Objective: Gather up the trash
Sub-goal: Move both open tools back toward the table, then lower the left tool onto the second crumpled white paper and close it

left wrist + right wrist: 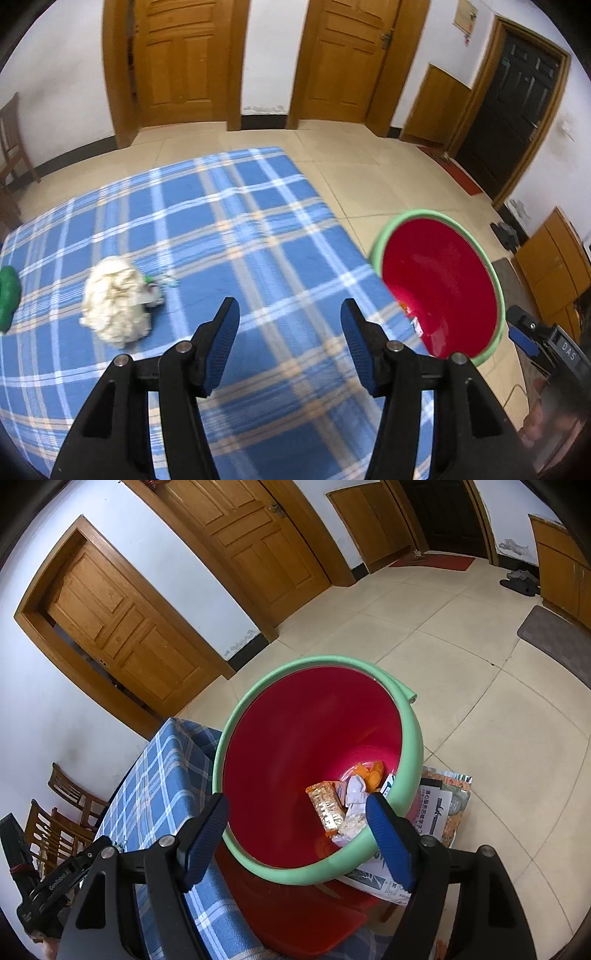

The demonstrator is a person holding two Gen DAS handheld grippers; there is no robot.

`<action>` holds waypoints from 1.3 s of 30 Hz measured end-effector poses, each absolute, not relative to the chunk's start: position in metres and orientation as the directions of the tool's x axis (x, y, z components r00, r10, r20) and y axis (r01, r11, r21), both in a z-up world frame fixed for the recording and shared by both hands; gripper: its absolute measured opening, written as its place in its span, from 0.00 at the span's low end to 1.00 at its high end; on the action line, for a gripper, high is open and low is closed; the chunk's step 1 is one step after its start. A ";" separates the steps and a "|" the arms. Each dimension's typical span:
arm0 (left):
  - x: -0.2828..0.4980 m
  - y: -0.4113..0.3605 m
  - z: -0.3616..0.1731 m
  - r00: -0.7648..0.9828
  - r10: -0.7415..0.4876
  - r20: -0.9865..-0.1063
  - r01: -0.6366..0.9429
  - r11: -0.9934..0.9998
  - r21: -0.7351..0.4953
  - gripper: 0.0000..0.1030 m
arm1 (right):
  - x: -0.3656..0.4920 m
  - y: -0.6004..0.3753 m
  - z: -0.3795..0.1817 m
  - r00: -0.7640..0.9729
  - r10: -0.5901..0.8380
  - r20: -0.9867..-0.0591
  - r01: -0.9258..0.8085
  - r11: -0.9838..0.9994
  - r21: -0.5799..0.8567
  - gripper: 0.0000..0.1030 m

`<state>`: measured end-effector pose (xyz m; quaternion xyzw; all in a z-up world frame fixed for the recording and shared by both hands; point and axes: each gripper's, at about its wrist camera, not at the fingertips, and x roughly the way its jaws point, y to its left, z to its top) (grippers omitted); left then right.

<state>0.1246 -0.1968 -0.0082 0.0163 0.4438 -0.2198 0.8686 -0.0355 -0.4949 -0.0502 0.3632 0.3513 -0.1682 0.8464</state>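
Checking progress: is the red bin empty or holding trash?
Holding trash: wrappers lie at the bottom of the red bin.

Both my wrist views are evenly and brightly lit by soft indoor light. Fisheye distortion bows the brown wooden doors [181, 59] and darkens every corner into a black vignette. My left view shows motion blur across the blue plaid tablecloth [236, 236] and the crumpled white paper wad [114, 301]. Mild glare streaks the glossy red bucket with a green rim [314, 746]. My right view is sharper.
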 end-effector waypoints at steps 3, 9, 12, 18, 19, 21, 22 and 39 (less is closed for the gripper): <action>0.129 -0.181 -0.009 0.523 -0.356 -0.774 0.373 0.912 -0.168 0.55 | -0.035 -0.494 -0.051 0.690 -0.033 -0.723 0.545 0.681 0.489 0.76; 0.134 -0.151 -0.008 0.565 -0.315 -0.762 0.312 0.937 -0.156 0.55 | -0.033 -0.492 -0.051 0.680 -0.037 -0.732 0.552 0.683 0.479 0.76; 0.137 -0.136 -0.009 0.587 -0.286 -0.758 0.281 0.949 -0.140 0.55 | -0.032 -0.491 -0.052 0.674 -0.039 -0.738 0.556 0.684 0.472 0.76; 0.147 -0.116 -0.014 0.605 -0.248 -0.756 0.227 0.964 -0.135 0.55 | -0.029 -0.489 -0.054 0.664 -0.037 -0.747 0.561 0.686 0.464 0.76; 0.148 -0.113 -0.015 0.610 -0.238 -0.756 0.219 0.967 -0.128 0.55 | -0.029 -0.488 -0.055 0.663 -0.037 -0.748 0.561 0.686 0.464 0.76; 0.153 -0.108 -0.019 0.614 -0.220 -0.758 0.201 0.972 -0.120 0.55 | -0.028 -0.488 -0.055 0.660 -0.037 -0.750 0.563 0.686 0.461 0.76; 0.154 -0.106 -0.020 0.613 -0.217 -0.760 0.194 0.973 -0.121 0.55 | -0.027 -0.488 -0.055 0.659 -0.038 -0.751 0.564 0.686 0.460 0.76; 0.182 -0.080 -0.042 0.633 -0.114 -0.765 0.100 0.993 -0.064 0.55 | -0.021 -0.477 -0.047 0.656 -0.042 -0.754 0.550 0.710 0.439 0.76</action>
